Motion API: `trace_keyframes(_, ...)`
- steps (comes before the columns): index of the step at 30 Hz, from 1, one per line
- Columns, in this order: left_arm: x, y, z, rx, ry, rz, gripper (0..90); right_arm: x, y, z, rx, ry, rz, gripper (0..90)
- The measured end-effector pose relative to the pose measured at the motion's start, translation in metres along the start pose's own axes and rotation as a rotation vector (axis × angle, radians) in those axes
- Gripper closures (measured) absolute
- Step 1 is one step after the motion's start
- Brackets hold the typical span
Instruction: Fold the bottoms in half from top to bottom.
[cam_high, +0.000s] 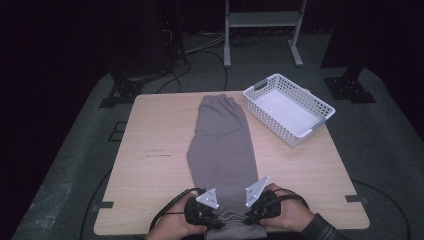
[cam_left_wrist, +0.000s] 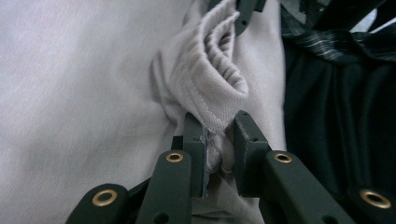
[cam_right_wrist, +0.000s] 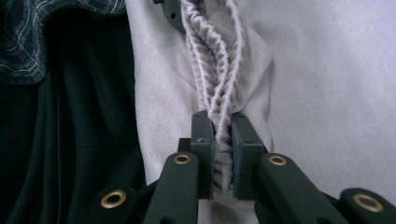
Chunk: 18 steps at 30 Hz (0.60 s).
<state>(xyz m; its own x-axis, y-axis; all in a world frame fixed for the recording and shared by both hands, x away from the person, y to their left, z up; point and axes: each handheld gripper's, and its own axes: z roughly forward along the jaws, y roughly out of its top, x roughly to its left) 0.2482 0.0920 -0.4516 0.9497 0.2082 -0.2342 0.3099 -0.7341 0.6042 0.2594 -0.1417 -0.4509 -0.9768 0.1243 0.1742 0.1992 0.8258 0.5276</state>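
Grey trousers (cam_high: 220, 145) lie folded lengthwise down the middle of the wooden table (cam_high: 150, 165), legs pointing away, waistband at the near edge. My left gripper (cam_high: 218, 218) is shut on the left end of the elastic waistband (cam_left_wrist: 219, 88), which bunches up between its pads. My right gripper (cam_high: 247, 216) is shut on the waistband's right end (cam_right_wrist: 219, 70), the gathered elastic pinched flat between the two pads. The waistband (cam_high: 231, 217) stretches between the two grippers, lifted a little off the cloth below.
A white perforated plastic basket (cam_high: 288, 108) stands at the far right of the table, close beside the trouser legs. The person's dark clothing (cam_right_wrist: 70, 116) is right behind the grippers. Bare wood lies left of the trousers.
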Motion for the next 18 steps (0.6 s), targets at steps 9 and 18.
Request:
trace_keyframes(9, 0.033, 0.023, -0.035, -0.126, 0.103, -0.030, 77.2, -0.031, 0.020, -0.032, -0.110, -0.101, 0.016, 81.1)
trace_keyframes(18, 0.087, 0.038, -0.050, -0.177, 0.213, -0.110, 76.5, -0.085, 0.046, -0.041, -0.164, -0.206, 0.069, 80.9)
